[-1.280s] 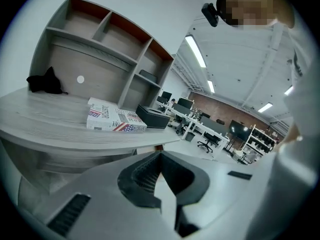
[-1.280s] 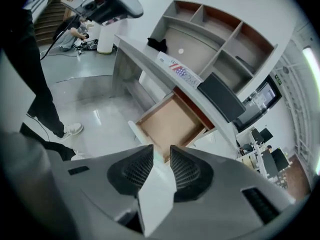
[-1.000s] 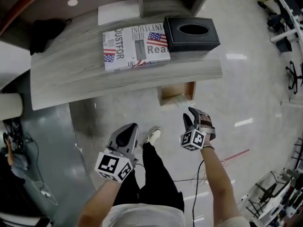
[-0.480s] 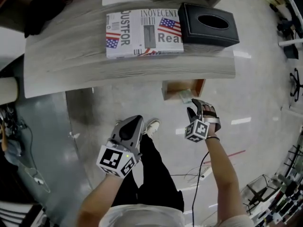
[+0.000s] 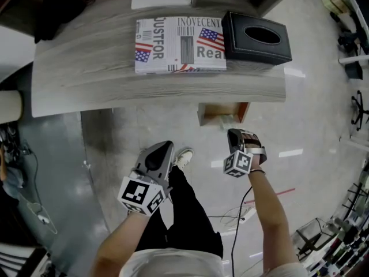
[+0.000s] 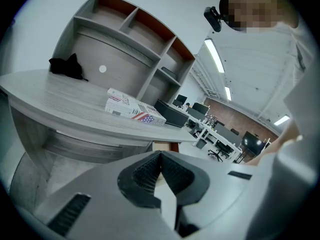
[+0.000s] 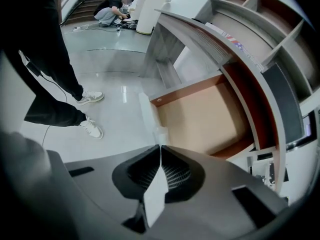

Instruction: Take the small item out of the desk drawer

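Right claw (image 7: 160, 145), just closed onto small clear item (image 7: 160, 133) at drawer (image 7: 200, 119) front edge; left claw (image 6: 159, 157) tips together, empty, over floor (image 5: 130, 140).

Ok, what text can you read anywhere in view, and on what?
"INOVECENT": top edge of the flag-printed box on the desk.
"OUSTFOR": sideways, same box, left end.
"Rea": same box, cut off beside the black tissue box.
Finer print there: too small to read.
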